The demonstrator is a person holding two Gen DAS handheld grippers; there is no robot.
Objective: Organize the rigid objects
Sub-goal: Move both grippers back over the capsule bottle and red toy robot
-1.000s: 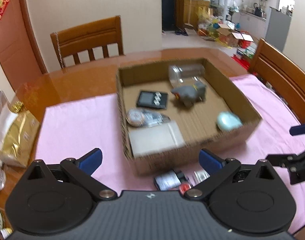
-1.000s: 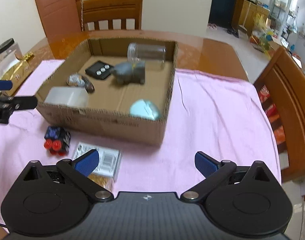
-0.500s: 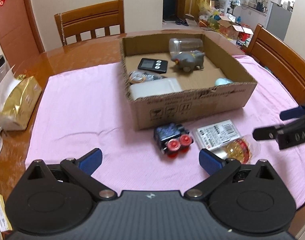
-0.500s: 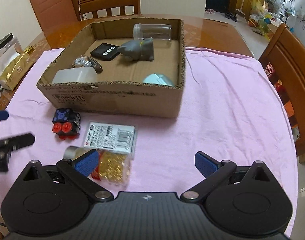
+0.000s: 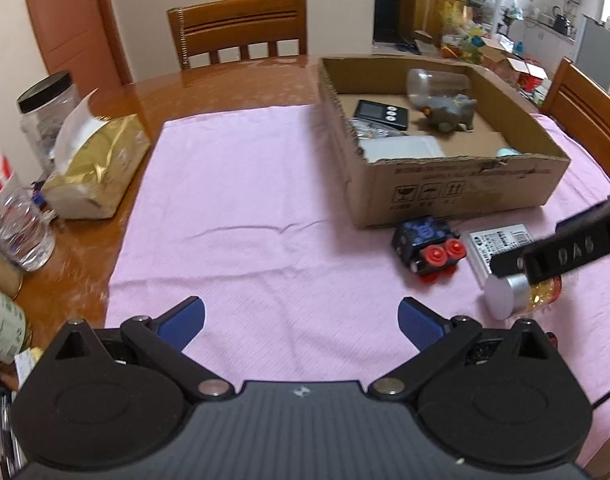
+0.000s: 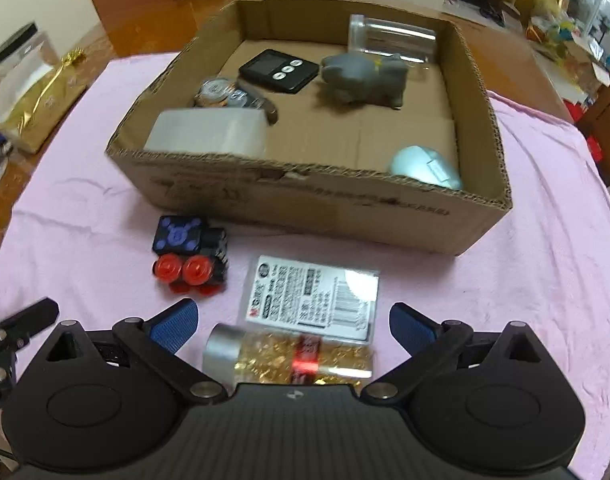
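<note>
Gold-filled bottle between the open right claw's fingers

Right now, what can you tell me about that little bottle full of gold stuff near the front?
The bottle lies on its side on the pink cloth, silver cap pointing left. Its clear body looks like plastic or glass, packed with golden pieces, with a red band around the middle. It lies just before the flat packet, between the right tool's open fingers, ungripped.
</note>
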